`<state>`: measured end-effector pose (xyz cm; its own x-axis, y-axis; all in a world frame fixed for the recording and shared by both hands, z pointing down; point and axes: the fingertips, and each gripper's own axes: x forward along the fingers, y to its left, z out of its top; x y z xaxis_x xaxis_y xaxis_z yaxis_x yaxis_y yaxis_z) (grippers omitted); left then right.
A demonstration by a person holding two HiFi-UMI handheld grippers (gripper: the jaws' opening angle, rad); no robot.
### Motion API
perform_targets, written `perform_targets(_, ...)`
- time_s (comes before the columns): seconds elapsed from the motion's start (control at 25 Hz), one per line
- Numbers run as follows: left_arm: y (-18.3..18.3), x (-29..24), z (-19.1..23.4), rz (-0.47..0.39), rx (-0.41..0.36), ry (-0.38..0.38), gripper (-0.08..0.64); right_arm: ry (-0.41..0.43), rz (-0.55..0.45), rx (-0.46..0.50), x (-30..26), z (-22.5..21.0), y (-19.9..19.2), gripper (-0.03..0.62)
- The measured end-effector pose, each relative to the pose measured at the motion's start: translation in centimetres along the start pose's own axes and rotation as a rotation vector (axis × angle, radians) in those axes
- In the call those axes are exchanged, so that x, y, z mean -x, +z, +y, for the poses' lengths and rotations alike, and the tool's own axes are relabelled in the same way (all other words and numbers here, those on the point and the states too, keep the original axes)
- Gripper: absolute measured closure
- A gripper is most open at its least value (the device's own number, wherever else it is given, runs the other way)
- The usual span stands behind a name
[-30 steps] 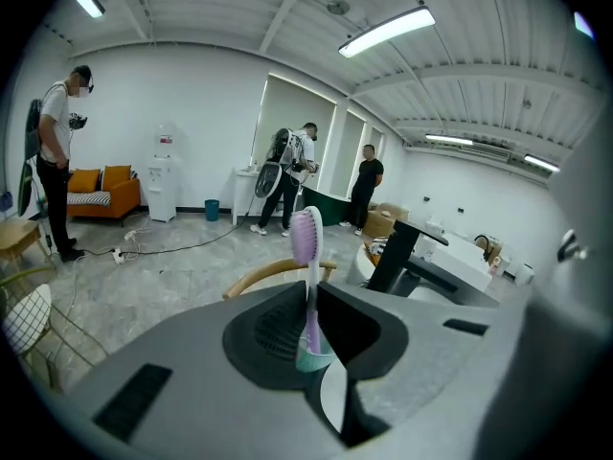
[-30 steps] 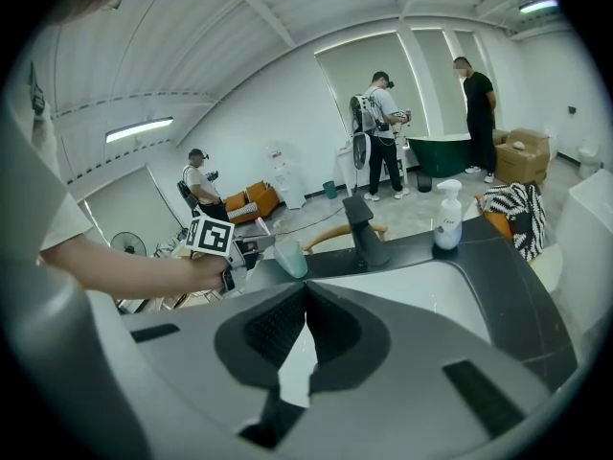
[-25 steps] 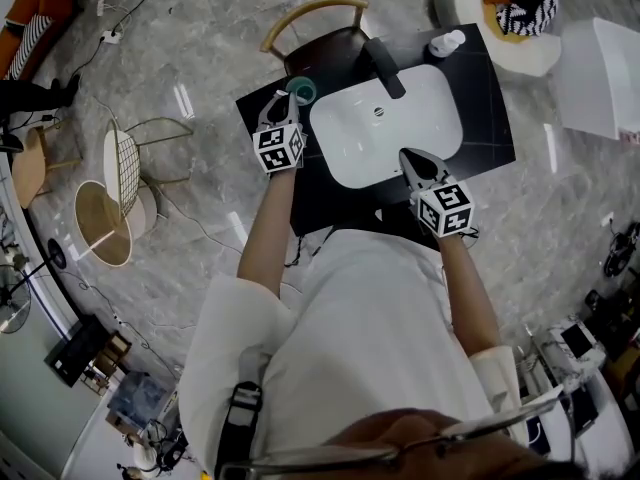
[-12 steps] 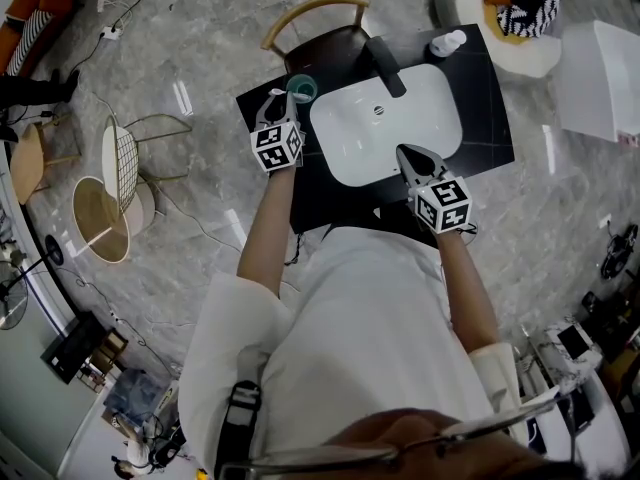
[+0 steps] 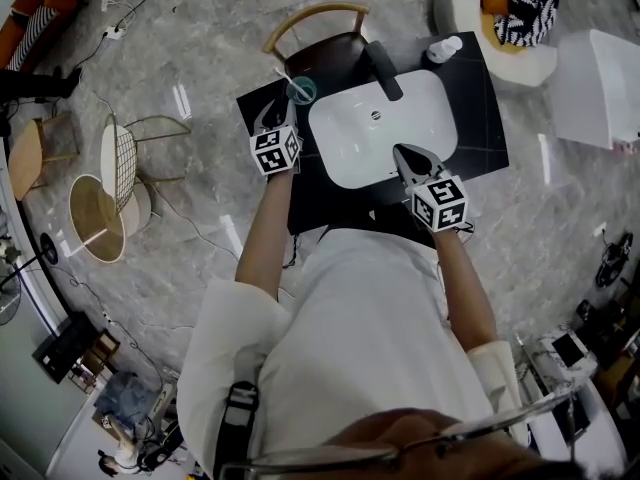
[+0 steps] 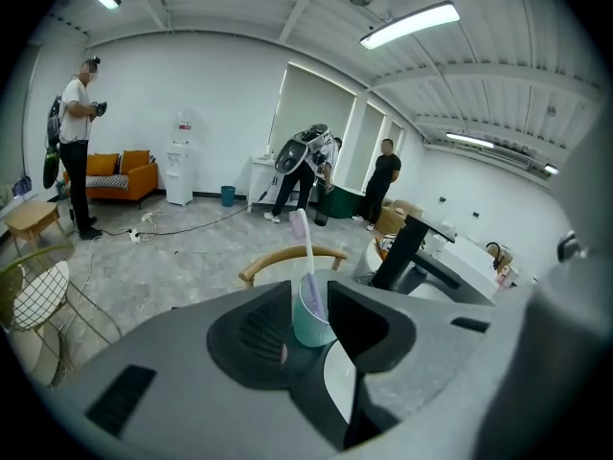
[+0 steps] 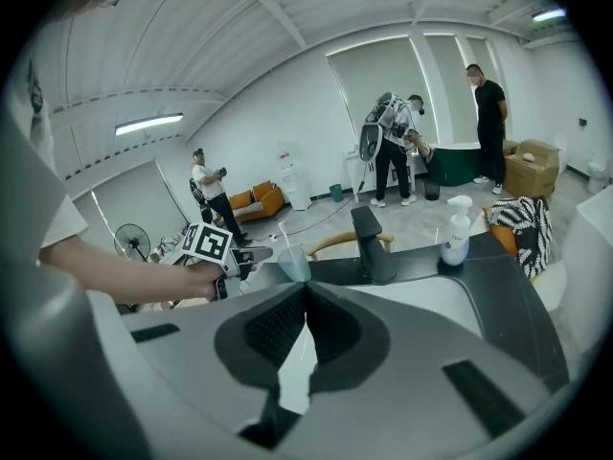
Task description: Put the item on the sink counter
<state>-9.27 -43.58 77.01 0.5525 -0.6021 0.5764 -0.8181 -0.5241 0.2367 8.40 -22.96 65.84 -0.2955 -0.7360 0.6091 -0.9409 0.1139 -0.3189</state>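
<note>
A teal cup with a toothbrush in it stands on the far left corner of the black sink counter. My left gripper is open just short of the cup, and the cup shows in the gap beyond its jaws. From the right gripper view, the left gripper is slightly apart from the cup. My right gripper is shut and empty over the front rim of the white basin; its jaws meet at the tips.
A black faucet rises behind the basin, and a soap pump bottle stands at the counter's far right corner. A wooden chair is behind the counter. Stools stand to the left. Several people are in the background.
My left gripper has drawn back a little from the cup, which stays on the counter. The right gripper has barely moved.
</note>
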Motion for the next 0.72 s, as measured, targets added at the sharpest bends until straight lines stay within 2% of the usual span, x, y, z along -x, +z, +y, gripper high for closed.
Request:
perform_targets(0.4,0.7,3.0,-1.2,-0.031,-0.008,-0.008,0.456,0.018,-0.025,0.055,0.7,0.4,1.3,0.588)
perform_targets(0.6,0.2,5.5,-1.9,-0.003,-0.014,0.019,0.456,0.01,-0.038,0.059,1.7,1.1,2.2,0.587)
perform_targets(0.72,0.6,7.6,-2.8,-0.023,-0.013,0.023,0.456,0.011,-0.046,0.067,2.7,1.6,3.2,0.588)
